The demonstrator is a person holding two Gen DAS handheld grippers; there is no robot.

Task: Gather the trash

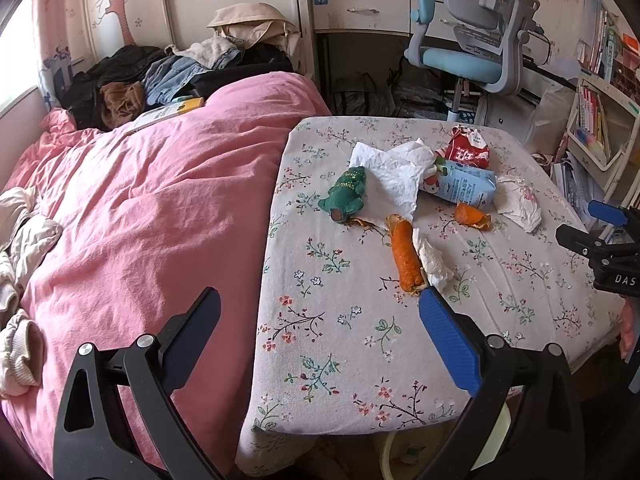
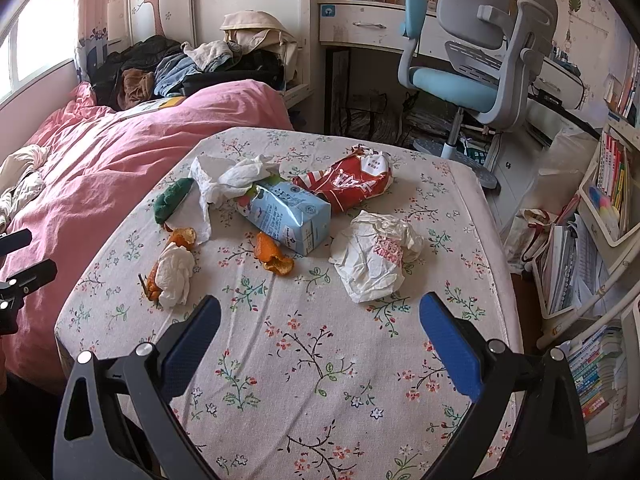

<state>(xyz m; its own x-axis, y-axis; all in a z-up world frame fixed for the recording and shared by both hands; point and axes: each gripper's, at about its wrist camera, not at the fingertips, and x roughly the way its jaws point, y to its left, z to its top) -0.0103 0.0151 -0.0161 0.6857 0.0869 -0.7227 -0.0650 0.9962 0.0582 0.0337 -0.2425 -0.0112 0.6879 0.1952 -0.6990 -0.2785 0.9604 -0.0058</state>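
Trash lies on a floral-covered table [image 1: 332, 320] [image 2: 320, 360]. A light blue carton [image 1: 466, 187] [image 2: 290, 216] sits mid-table, with a red crumpled bag [image 1: 468, 148] [image 2: 348, 182] behind it. White tissues [image 1: 394, 172] [image 2: 236, 176] and a green wrapper [image 1: 346, 194] [image 2: 172, 198] are at its left. Orange peel [image 1: 406, 256] [image 2: 274, 258] and a crumpled white paper wrapper [image 1: 518, 200] [image 2: 374, 256] lie nearer. My left gripper [image 1: 320, 316] is open over the table's left edge. My right gripper [image 2: 320, 316] is open over the table's near part. Neither holds anything.
A bed with a pink quilt [image 1: 140, 208] [image 2: 120, 148] and piled clothes [image 1: 160, 76] borders the table's left. A blue-grey desk chair [image 1: 476, 36] [image 2: 472, 60] and desk stand behind. Bookshelves [image 2: 600, 248] crowd the right. A pale bin rim [image 1: 400, 452] shows under the table's near edge.
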